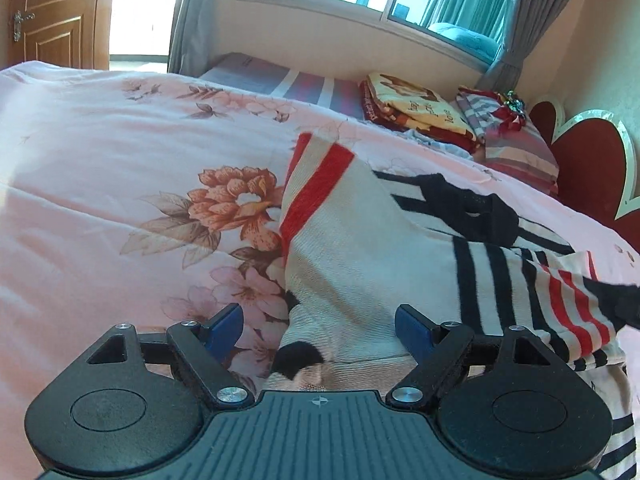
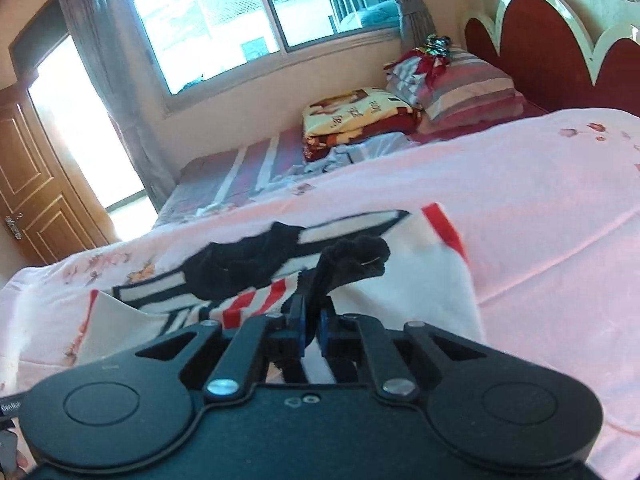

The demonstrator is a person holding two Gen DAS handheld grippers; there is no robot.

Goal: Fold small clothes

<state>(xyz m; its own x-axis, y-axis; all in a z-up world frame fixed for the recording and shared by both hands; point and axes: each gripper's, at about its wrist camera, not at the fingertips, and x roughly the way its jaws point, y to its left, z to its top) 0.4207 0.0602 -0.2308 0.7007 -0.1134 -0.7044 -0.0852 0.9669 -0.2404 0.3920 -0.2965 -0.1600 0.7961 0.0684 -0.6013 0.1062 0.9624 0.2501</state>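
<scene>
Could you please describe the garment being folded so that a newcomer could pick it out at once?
Start at the pink floral quilt that covers the bed. The striped sweater lies on it just ahead of the open left tongs. It alone is cream knit with red and black bands; the right tongs pinch its black trim.

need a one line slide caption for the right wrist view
Right gripper shut on a black fabric edge of the striped knit garment lying on the pink floral bedspread.

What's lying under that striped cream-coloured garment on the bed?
The striped garment lies on a pink floral quilt, which shows all around it. A black piece rests on top. Whatever sits directly beneath the garment is covered.
</scene>
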